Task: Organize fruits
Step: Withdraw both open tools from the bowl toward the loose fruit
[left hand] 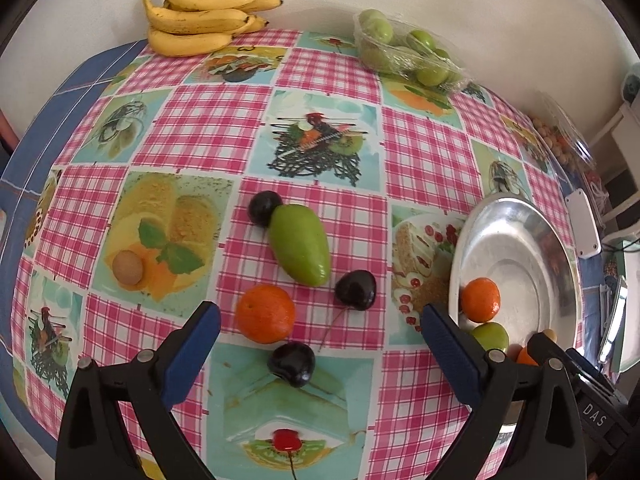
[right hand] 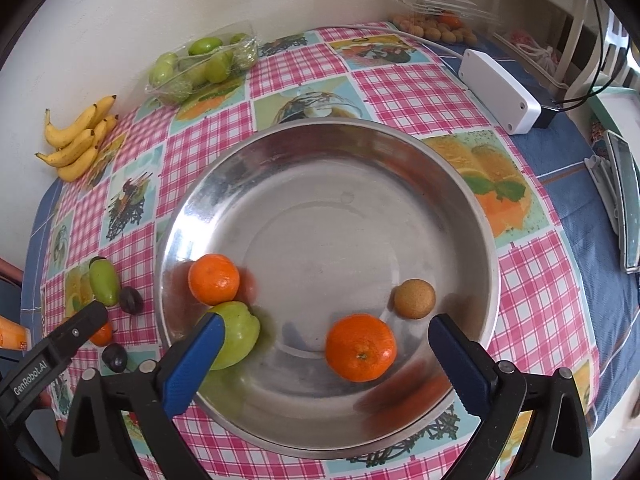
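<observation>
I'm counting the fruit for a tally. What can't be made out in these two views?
- Left wrist view: the bowl's near side, hidden behind the left gripper's finger and the right gripper.
- Right wrist view: the orange on the cloth, half hidden by the left gripper's finger.
- Both views: the small round things in the clear box at the far edge, too small to name.

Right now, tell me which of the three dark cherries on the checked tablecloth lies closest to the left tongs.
The dark cherry on the turquoise square, nearest the left tongs. The other two cherries flank the green fruit farther away.
</observation>
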A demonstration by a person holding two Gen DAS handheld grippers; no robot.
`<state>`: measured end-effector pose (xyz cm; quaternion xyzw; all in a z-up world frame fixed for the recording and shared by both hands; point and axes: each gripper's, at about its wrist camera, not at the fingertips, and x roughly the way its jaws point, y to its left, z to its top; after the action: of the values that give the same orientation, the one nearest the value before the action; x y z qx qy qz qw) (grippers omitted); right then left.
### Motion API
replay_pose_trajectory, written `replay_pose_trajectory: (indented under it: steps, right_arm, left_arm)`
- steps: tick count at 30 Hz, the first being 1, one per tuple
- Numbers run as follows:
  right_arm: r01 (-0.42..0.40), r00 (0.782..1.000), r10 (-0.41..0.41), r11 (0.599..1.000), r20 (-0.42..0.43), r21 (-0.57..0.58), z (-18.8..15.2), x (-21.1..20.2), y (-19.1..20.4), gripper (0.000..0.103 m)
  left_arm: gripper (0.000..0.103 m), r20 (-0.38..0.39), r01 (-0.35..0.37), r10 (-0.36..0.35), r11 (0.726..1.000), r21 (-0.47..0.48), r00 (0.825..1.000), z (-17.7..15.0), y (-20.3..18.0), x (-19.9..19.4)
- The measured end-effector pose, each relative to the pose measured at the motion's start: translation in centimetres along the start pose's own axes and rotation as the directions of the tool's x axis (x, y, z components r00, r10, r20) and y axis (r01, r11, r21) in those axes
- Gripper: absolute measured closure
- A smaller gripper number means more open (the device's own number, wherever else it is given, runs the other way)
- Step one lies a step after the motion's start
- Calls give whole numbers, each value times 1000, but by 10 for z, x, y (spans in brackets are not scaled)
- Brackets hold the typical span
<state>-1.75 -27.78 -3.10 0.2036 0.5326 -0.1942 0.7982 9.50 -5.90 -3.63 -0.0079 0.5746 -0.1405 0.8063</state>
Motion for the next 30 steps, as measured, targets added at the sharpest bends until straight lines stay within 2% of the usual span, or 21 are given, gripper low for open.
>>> replay_pose_trajectory:
  steps: [3, 7, 12, 16, 23, 30]
  right_arm:
    - [-26, 1000, 26, 1000, 16, -8, -1, -3, 12, 0]
    - [-62, 998, 64, 997, 27, -53, -3, -7, 37, 0]
    - [-92, 995, 95, 988, 20, -120, -8, -8, 71, 0]
    - [-134, 990, 139, 976, 16, -171, -13, -10, 100, 0]
    - [-198, 980, 198, 947, -26, -252, -27, -4, 147, 0]
    - [-209, 977, 189, 931, -94, -301, -38, 19, 176, 0]
  left_arm:
    - [3, 21, 4, -3, 998, -57, 1000, 6, 23, -8]
    - [3, 53, -46, 53, 992, -120, 997, 13, 58, -18]
    - [3, 35, -51, 60, 975, -218, 998, 18, 104, -17]
    - [3, 31, -79, 91, 956, -281, 995, 17, 130, -18]
    - [3, 43, -82, 100, 948, -306, 994, 17, 150, -18]
    - [3, 28, -76, 86, 960, -268, 996, 19, 149, -4]
